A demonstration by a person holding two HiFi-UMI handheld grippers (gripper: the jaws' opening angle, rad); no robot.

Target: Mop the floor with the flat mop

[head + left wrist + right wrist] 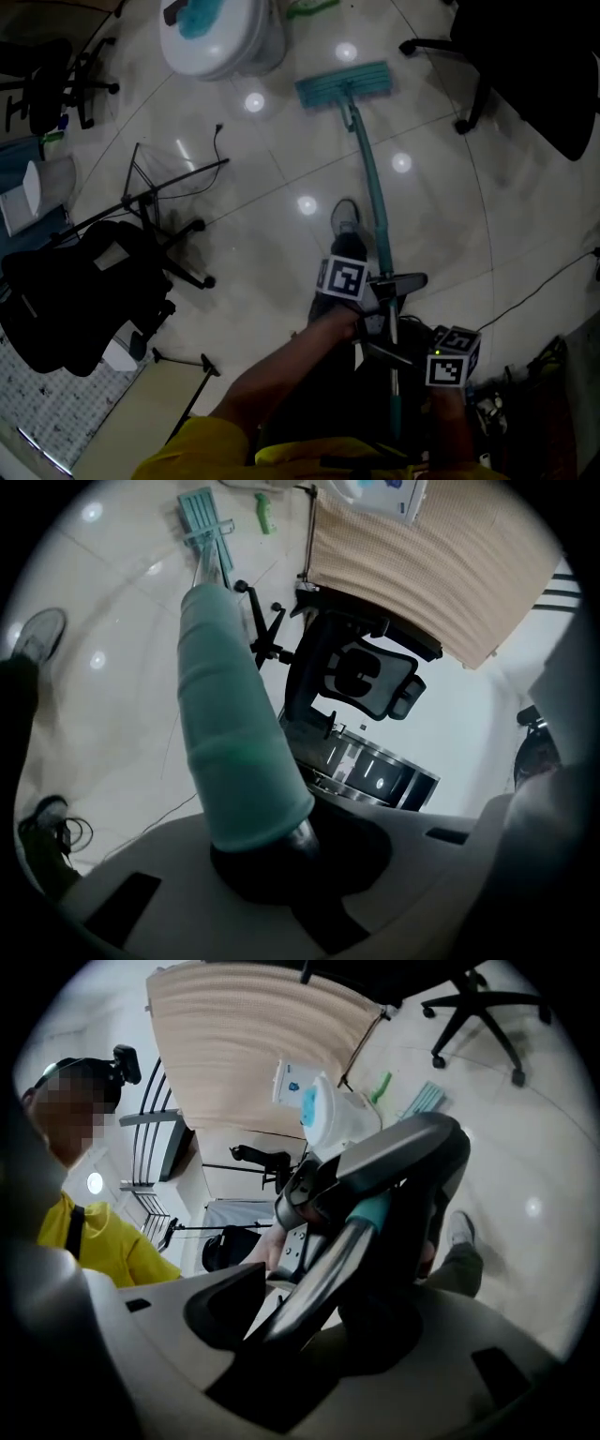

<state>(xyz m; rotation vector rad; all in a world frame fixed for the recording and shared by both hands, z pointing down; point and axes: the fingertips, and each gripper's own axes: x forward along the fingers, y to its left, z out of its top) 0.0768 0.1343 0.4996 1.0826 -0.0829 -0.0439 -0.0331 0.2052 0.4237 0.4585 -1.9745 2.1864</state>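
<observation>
The flat mop's teal head (342, 86) lies flat on the pale tiled floor, and its teal handle (375, 202) runs back towards me. My left gripper (382, 298) is shut on the handle, just above my right gripper (396, 360), which grips the metal shaft lower down. In the left gripper view the thick teal handle sleeve (234, 733) sits clamped in the jaws' notch, with the mop head (204, 522) far ahead. From the right gripper view, the shiny shaft (323, 1274) lies between the closed jaws, and the left gripper (394, 1180) is just beyond it.
A white round machine (220, 33) stands left of the mop head. Black office chairs (66, 291) (525, 66) flank the floor, a wire stand (169, 178) stands at the left, and a cable (544, 281) trails at the right. My shoe (345, 217) is beside the handle. A wooden-panelled desk (412, 564) stands ahead.
</observation>
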